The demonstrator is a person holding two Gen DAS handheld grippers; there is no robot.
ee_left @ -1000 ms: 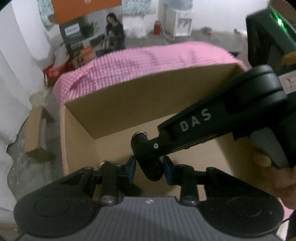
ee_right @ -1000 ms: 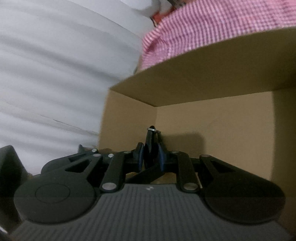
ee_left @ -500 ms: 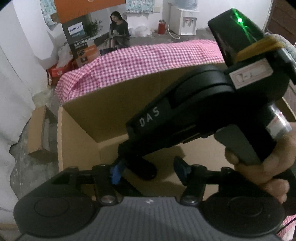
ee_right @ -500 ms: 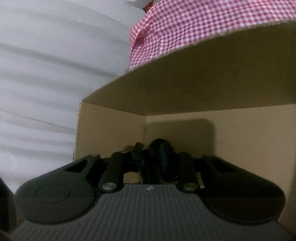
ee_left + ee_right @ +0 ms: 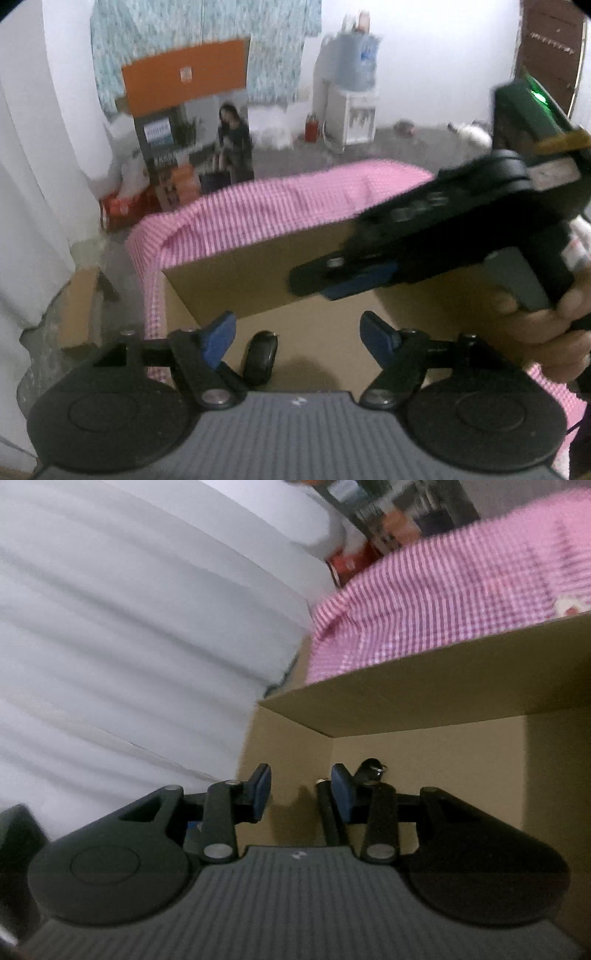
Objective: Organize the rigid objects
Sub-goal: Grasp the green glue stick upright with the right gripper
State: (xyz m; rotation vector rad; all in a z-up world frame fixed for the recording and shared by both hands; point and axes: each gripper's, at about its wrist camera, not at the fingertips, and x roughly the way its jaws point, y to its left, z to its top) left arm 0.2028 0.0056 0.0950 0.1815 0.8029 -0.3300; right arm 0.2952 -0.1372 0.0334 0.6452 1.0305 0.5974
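Observation:
A small black fob-like object lies on the floor of the open cardboard box. My left gripper hovers above it, jaws opening, with nothing pressed between the blue pads. In the right wrist view the black object shows a metal ring and lies near the box's back corner, with a slim black part beside the right-hand finger. My right gripper is also opening and holds nothing. From the left wrist view, the right gripper hangs over the box at the upper right, held by a hand.
The box stands on a pink checked cloth, and its back flap leans inward over the interior. White drapery hangs to the left. Printed cartons and a water dispenser stand on the floor beyond.
Both grippers were shut on the black object a second ago. Both have since opened and lifted away, and the object now lies loose on the box floor.

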